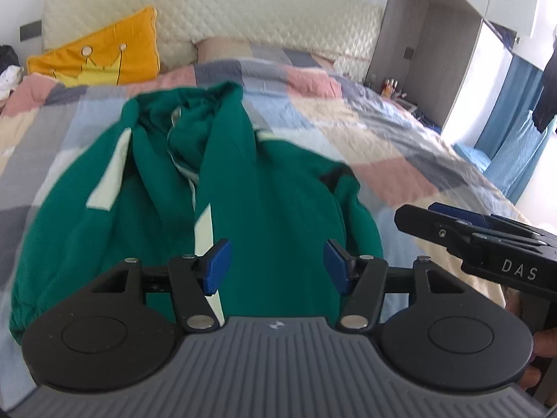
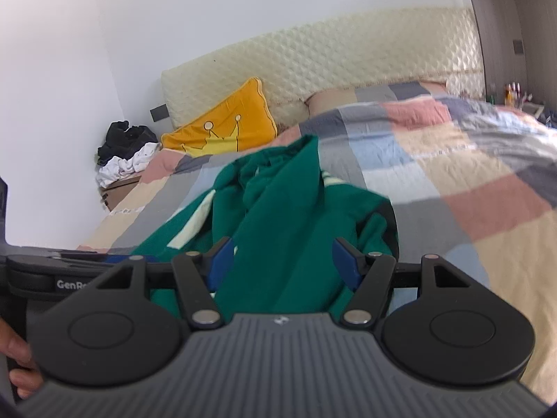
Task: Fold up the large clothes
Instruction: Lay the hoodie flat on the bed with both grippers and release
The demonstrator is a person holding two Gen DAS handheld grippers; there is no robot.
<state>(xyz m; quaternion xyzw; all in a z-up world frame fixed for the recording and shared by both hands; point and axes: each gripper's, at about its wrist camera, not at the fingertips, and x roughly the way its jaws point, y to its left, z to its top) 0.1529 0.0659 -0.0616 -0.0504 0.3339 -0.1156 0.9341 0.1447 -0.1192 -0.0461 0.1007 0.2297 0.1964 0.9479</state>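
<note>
Lying under both tools: green hoodie (image 1: 264, 188) | left tool (image 1: 277, 267) wide | right tool (image 2: 282, 263) wide

We read "DAS" in pale letters on the black side of the right gripper (image 1: 414, 217), seen from the left wrist view. From the right wrist view we read "GenR", the rest hidden, on the dark body of the left gripper (image 2: 115, 258). A small emblem on each camera mount is too small to make out.
</note>
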